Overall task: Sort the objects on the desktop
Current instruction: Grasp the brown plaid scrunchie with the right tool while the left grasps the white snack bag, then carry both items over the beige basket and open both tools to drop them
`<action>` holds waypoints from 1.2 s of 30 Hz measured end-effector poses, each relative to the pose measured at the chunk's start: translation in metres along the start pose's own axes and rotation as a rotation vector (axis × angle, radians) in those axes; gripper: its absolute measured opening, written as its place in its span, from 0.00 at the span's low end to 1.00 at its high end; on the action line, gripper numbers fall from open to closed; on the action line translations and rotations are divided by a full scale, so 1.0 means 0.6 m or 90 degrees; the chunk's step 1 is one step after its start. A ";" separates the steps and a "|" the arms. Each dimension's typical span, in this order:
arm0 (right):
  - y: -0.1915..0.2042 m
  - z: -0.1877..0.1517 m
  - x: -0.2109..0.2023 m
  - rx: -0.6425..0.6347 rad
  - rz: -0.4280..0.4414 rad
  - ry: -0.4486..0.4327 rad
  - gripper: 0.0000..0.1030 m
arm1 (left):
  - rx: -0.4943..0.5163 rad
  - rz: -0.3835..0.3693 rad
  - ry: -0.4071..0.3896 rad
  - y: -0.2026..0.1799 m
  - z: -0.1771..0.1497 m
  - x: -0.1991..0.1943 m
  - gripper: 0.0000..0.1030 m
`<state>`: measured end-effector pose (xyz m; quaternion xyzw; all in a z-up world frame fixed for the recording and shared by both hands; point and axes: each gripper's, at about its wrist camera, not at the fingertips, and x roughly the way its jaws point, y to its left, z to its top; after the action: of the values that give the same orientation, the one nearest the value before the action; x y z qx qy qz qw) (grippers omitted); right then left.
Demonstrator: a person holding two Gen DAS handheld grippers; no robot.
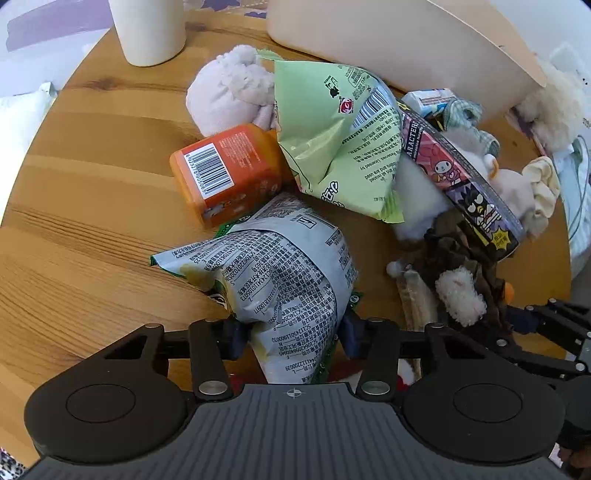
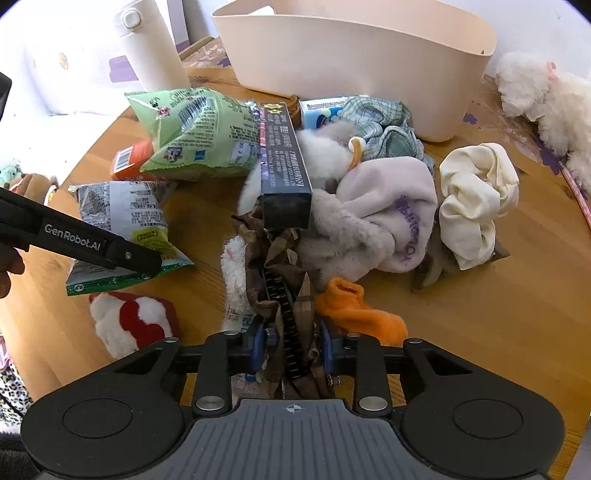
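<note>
- Left claw [image 1: 291, 332] clenched on grey-white snack bag [image 1: 284, 280]; blue pads press both sides of the bag's lower end. Bag sits at the near-left of the pile on the round wooden counter [image 1: 85, 192].
- Right claw [image 2: 291, 345] clenched on brown hair clip with plaid fabric [image 2: 284, 291], pads on both sides, at the near edge of the pile.
- In the right wrist view the left claw's black arm comes in from the left edge, its tip on the snack bag's green bottom seam.
- Orange box [image 1: 225, 173] lies on its side, barcode up, just behind the snack bag, touching the light green snack bag [image 1: 332, 147].
- Light green bag leans on a long character-print box [image 1: 465, 181], which lies tilted across the plush and cloth items.
- Pale pink plush [image 1: 229, 92] behind the orange box.
- Cream bin [image 2: 354, 44] upright at the far side of the counter; white cup [image 1: 147, 29] to its left.
- Cream scrunchie [image 2: 476, 199] right of the pile, beside a lilac plush cloth [image 2: 384, 214].
- Orange plush piece [image 2: 354, 306] just right of the right claw.
- Red-and-white plush [image 2: 129, 321] on the counter, near left.
</note>
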<state>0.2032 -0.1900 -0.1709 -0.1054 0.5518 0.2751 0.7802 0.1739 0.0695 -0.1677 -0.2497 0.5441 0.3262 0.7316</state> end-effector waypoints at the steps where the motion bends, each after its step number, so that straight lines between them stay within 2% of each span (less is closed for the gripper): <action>1: 0.001 -0.003 -0.006 0.000 0.003 -0.004 0.27 | 0.003 0.000 0.001 -0.002 0.000 -0.002 0.46; 10: 0.006 -0.016 -0.066 0.014 0.017 -0.032 0.27 | 0.041 0.003 -0.018 0.000 0.007 -0.039 0.46; 13: 0.011 -0.020 -0.090 0.008 0.020 -0.042 0.27 | 0.047 0.002 -0.028 0.033 -0.005 -0.039 0.46; 16: 0.012 -0.016 -0.114 0.006 0.017 -0.059 0.27 | 0.060 -0.003 -0.044 0.047 -0.019 -0.078 0.46; 21: 0.006 0.001 -0.143 0.002 0.010 -0.082 0.27 | 0.108 0.011 -0.088 0.036 -0.016 -0.106 0.46; 28: -0.015 0.041 -0.169 0.013 -0.016 -0.130 0.28 | 0.125 0.006 -0.148 0.020 0.019 -0.151 0.46; 36: -0.048 0.113 -0.184 0.020 -0.054 -0.184 0.28 | 0.186 0.008 -0.233 -0.010 0.088 -0.196 0.46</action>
<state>0.2468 -0.2163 -0.0485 -0.0753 0.4330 0.2456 0.8640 0.1887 0.0796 -0.0401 -0.0746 0.4451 0.2888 0.8444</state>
